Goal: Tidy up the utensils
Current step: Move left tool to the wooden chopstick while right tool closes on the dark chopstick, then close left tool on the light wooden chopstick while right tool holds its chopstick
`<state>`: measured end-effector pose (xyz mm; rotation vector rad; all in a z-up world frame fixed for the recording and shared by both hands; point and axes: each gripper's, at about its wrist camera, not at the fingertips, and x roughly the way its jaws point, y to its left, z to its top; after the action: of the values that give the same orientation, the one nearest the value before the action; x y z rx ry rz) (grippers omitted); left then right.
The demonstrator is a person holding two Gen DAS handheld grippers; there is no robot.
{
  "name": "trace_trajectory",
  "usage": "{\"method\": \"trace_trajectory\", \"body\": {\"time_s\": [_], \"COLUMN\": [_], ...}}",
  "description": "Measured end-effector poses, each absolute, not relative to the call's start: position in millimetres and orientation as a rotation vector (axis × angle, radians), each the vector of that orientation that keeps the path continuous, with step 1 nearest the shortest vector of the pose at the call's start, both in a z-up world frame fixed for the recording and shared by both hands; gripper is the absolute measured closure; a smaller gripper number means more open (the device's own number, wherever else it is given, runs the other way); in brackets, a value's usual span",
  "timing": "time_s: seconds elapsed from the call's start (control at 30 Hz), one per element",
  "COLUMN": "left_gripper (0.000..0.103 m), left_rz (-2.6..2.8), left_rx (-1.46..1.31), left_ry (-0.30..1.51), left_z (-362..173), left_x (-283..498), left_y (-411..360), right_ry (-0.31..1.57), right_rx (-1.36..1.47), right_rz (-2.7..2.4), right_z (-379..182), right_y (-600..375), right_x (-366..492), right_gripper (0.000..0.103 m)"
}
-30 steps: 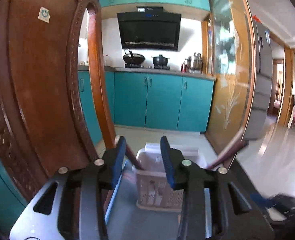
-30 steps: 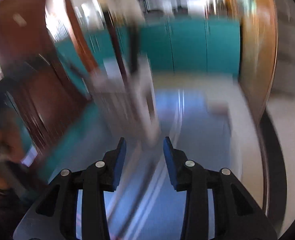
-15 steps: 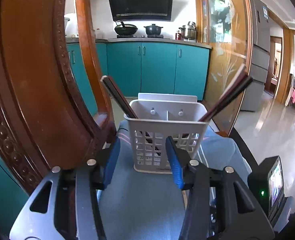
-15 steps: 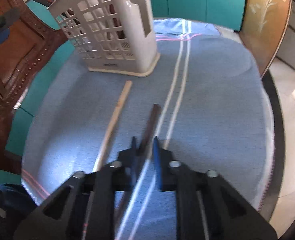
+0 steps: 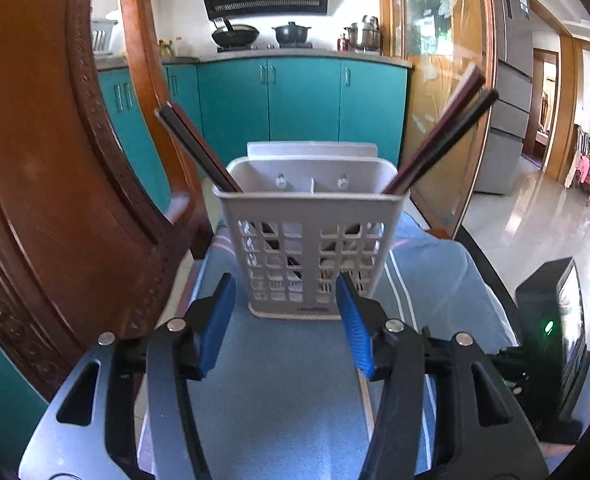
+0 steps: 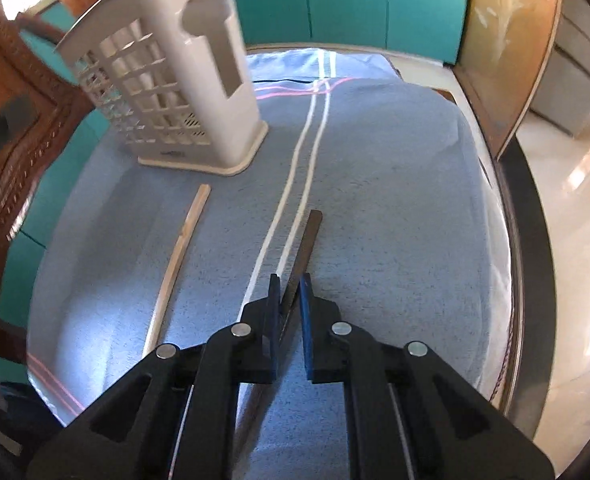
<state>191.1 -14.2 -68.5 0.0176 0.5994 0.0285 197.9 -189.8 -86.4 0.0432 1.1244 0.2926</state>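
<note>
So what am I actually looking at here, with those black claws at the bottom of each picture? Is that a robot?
No robot: a person holds a two-finger gripper in each hand, and each has a wide-angle camera looking forward along its fingers. That is why the claws sit at the bottom of both pictures.

One picture is from the left gripper. Its jaws are opening and hold nothing; ahead stands a white slotted utensil holder with dark chopsticks leaning out of it.

The other is from the right gripper, shut on a dark chopstick lying on the blue towel that covers the table. A pale wooden chopstick lies loose to its left, near the holder.

The job is tidying the utensils into the holder.
</note>
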Motion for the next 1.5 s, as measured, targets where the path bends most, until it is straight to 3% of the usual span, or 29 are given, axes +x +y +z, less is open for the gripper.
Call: {"method": "trace_trajectory", "body": {"time_s": [0.13, 0.23, 0.4, 0.53, 0.77, 1.13, 1.23, 1.33, 1.4, 1.5], "left_gripper": [0.049, 0.047, 0.044, 0.043, 0.040, 0.038, 0.038, 0.048, 0.063, 0.069], "left_rz": [0.026, 0.028, 0.037, 0.037, 0.017, -0.117, -0.132, -0.128, -0.156, -0.174], "left_rx": [0.028, 0.034, 0.038, 0.020, 0.004, -0.040, -0.021, 0.031, 0.051, 0.050], "left_ry": [0.632, 0.650, 0.673, 0.697, 0.779, 0.993, 1.018, 1.018, 1.015, 1.020], "left_z": [-76, -81, -84, -87, -103, -160, -172, -179, -179, -178], "left_x": [195, 196, 197, 200, 209, 232, 236, 238, 236, 234], "left_y": [-20, -22, -22, -19, -17, -35, -44, -52, -56, -57], "right_ry": [1.099, 1.120, 1.148, 1.137, 1.063, 1.077, 1.074, 1.077, 1.068, 1.052], "right_rx": [0.053, 0.009, 0.009, -0.016, -0.095, 0.154, 0.178, 0.183, 0.176, 0.158], "right_rz": [0.271, 0.216, 0.257, 0.297, 0.221, 0.204, 0.196, 0.206, 0.220, 0.269], "right_z": [-76, -77, -86, -89, -88, -80, -79, -81, -81, -78], "right_y": [-195, -194, -190, -181, -178, -225, -233, -231, -227, -216], "right_x": [196, 197, 195, 193, 195, 212, 213, 214, 217, 220], "right_gripper": [0.077, 0.074, 0.074, 0.091, 0.095, 0.094, 0.088, 0.084, 0.084, 0.081]}}
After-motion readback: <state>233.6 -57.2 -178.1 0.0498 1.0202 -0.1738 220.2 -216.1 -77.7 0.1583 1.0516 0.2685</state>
